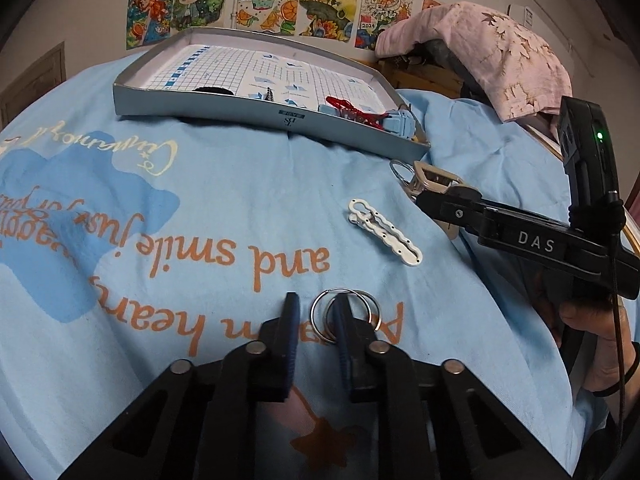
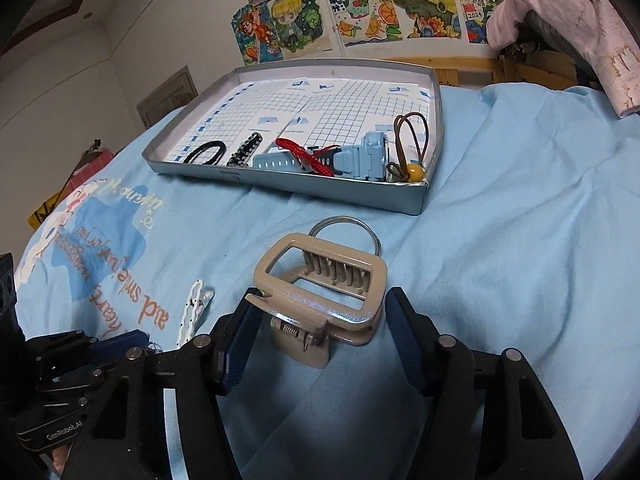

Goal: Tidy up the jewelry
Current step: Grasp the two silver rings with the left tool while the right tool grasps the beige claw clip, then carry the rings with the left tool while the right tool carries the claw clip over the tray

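A grey tray [image 1: 224, 110] [image 2: 280, 180] lies on a blue printed cloth and holds a blue watch [image 2: 352, 158], a red cord [image 2: 304, 152], a black band [image 2: 206, 152] and a brown hair tie [image 2: 408, 140]. My left gripper [image 1: 316, 312] is open; its right finger lies across two silver rings [image 1: 360, 312]. A white hair clip [image 1: 384, 232] [image 2: 192, 312] lies beyond them. My right gripper [image 2: 320, 320] is open around a beige claw clip [image 2: 324, 284] [image 1: 432, 180], with a gap on each side. A silver ring [image 2: 348, 228] lies just behind that clip.
A pink cloth [image 1: 480, 48] is draped over something at the back right. Drawings [image 2: 360, 8] hang on the wall behind the tray. A wooden frame [image 2: 480, 68] runs along the far edge. The person's hand [image 1: 600, 344] holds the right gripper's handle.
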